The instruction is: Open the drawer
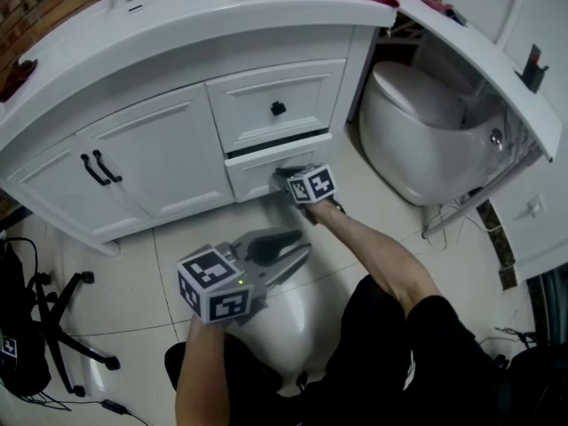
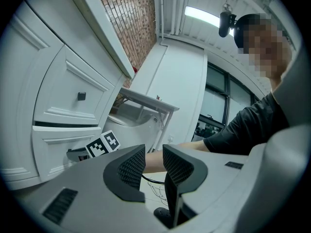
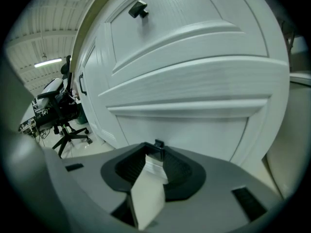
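My left tongs (image 2: 154,154) sit nearly level, jaws a little apart, nothing between them. My right arm (image 1: 377,251) stretches out ahead of them. The right tongs (image 3: 158,152) tilt downward, jaws pinched on a small black knob (image 3: 159,144) at their tips.

Grey left gripper (image 1: 300,245), marker cube (image 1: 213,284); black sleeve (image 1: 439,318).

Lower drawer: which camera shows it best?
Head view: the whole lower drawer shows, with the right gripper at its knob. The right gripper view shows only part of it, close up; the left gripper view catches it at a slant.
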Motion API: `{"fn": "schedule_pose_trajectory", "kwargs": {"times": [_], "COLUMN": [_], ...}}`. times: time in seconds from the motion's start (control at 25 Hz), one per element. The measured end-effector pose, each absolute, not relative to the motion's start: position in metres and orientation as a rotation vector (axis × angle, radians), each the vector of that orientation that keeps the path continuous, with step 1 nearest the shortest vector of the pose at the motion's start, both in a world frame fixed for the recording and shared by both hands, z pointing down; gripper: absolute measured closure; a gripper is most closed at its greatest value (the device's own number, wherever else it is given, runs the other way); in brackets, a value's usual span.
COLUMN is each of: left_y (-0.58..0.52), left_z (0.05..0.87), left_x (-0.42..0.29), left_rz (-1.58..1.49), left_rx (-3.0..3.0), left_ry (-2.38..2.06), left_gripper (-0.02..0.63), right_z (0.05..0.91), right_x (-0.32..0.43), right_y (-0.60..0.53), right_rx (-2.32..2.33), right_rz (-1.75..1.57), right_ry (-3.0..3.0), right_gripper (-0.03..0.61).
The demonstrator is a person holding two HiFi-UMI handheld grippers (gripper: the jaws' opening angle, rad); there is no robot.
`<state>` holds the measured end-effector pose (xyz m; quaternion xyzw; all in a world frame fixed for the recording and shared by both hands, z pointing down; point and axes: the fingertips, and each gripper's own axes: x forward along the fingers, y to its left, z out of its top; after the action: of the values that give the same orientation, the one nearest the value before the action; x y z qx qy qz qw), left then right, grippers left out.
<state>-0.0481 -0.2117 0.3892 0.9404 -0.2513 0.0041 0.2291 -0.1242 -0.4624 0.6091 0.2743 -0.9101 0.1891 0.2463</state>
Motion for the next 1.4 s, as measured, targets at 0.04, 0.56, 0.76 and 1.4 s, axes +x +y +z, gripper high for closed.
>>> {"fn": "schedule_pose_trajectory", "kwargs": {"times": [0.04,0.56,0.76,1.4], "left_y": [-0.211,-0.205,-0.203,-0.195], "left_z": [0.39,0.387,0.387,0.39], "left_x": [-0.048,-0.049,-0.05,-0.044], "left_rz": [0.011,0.006,0.004,0.019], "left_rx": [2.587,2.588,2.586,2.587], "left_ry": [-0.694,-0.705,-0.713,-0.714], "left_gripper": [0.497,0.497,0.497,0.497], "right_z": [0.609,0.61,0.61,0.611], "right_x": [-0.124,-0.117,-0.115,-0.108], "right_y": [-0.462,-0.447,-0.443,-0.427], "right_rx": [0.746,0.704,0.694,0.642], "right_rz": [0.517,0.516,0.51,0.468], "right_ry": [-2.481,-2.458,-2.448,-2.421], "right_gripper": [0.441,0.442,0.442,0.443]}}
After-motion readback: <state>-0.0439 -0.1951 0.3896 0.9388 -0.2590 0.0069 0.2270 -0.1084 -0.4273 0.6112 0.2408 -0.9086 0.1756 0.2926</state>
